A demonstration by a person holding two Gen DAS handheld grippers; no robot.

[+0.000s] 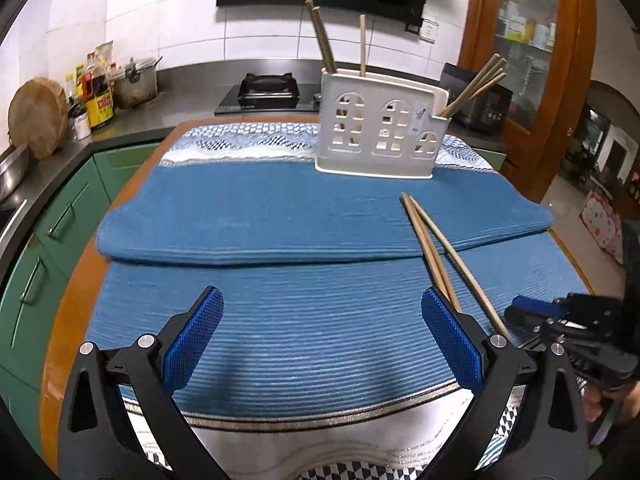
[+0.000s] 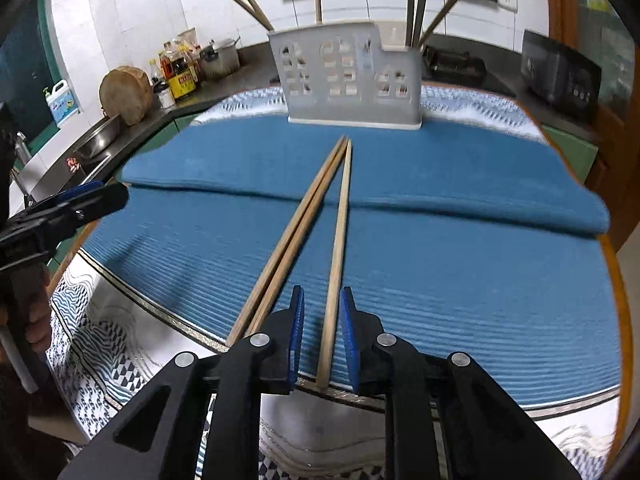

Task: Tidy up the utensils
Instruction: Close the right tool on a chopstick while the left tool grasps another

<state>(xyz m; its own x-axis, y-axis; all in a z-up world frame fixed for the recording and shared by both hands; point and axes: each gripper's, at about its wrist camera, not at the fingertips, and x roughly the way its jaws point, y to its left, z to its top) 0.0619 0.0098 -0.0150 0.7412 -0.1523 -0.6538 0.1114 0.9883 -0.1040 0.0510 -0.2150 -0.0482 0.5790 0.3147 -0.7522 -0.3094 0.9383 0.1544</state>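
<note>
Three wooden chopsticks (image 2: pixel 316 208) lie on the blue cloth, pointing at a white utensil holder (image 2: pixel 352 76) at the back, which has several chopsticks standing in it. My right gripper (image 2: pixel 322 304) straddles the near end of the rightmost chopstick (image 2: pixel 340 232); the jaws are narrowed around it with small gaps either side. The other two lie just left of its left finger. In the left wrist view the holder (image 1: pixel 380 136) stands at the back right and the chopsticks (image 1: pixel 436 248) lie right of my left gripper (image 1: pixel 320 312), which is wide open and empty.
The blue cloth (image 1: pixel 280 216) is folded, with a raised fold edge across the middle. A counter behind holds a gas stove (image 1: pixel 268 92), bottles (image 1: pixel 98 92), a pot and a wooden chopping board (image 1: pixel 38 116). Green cabinets stand to the left. The right gripper shows at the right edge (image 1: pixel 560 320).
</note>
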